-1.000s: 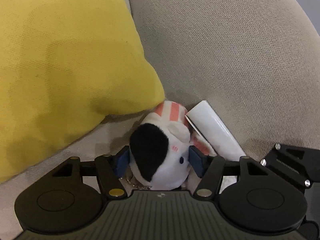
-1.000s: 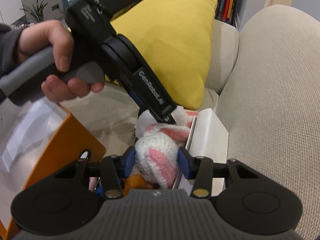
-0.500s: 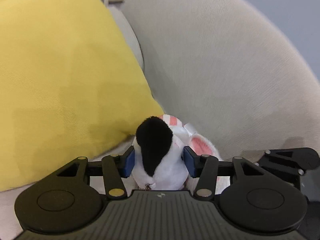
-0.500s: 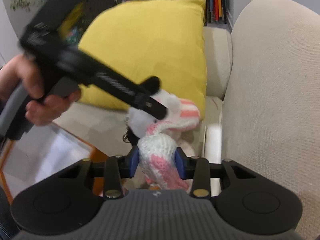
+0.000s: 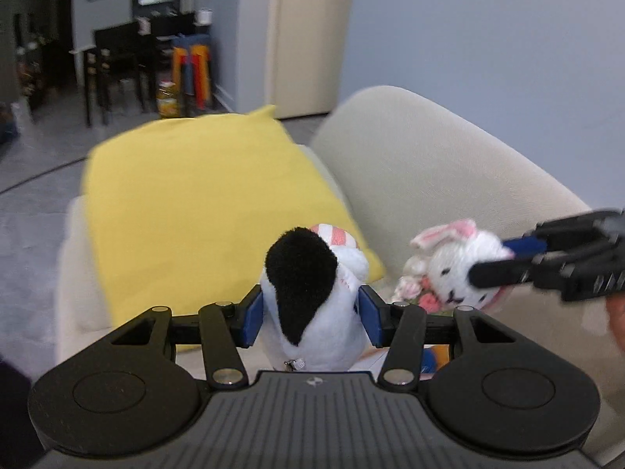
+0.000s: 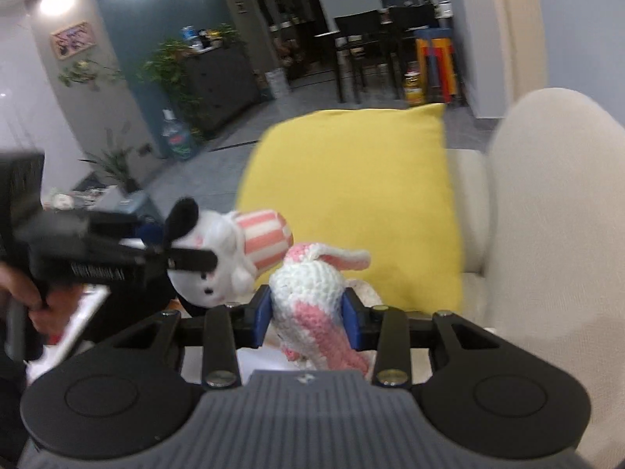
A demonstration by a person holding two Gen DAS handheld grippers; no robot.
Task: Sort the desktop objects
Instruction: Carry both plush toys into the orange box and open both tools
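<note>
My left gripper is shut on a white plush toy with a black ear and a pink-striped hat, held up in the air above the sofa. My right gripper is shut on a crocheted white and pink bunny, also lifted. In the left wrist view the bunny and the right gripper show at the right. In the right wrist view the plush toy and the left gripper show at the left, close beside the bunny.
A yellow cushion leans on the beige sofa, whose backrest rises to the right. An orange and white box edge shows low at the left. Dark dining furniture and plants stand far behind.
Both grippers have closed on their toys and lifted them up off the sofa seat. The views now tilt up to show the room behind; the white tube on the seat has dropped from sight.
</note>
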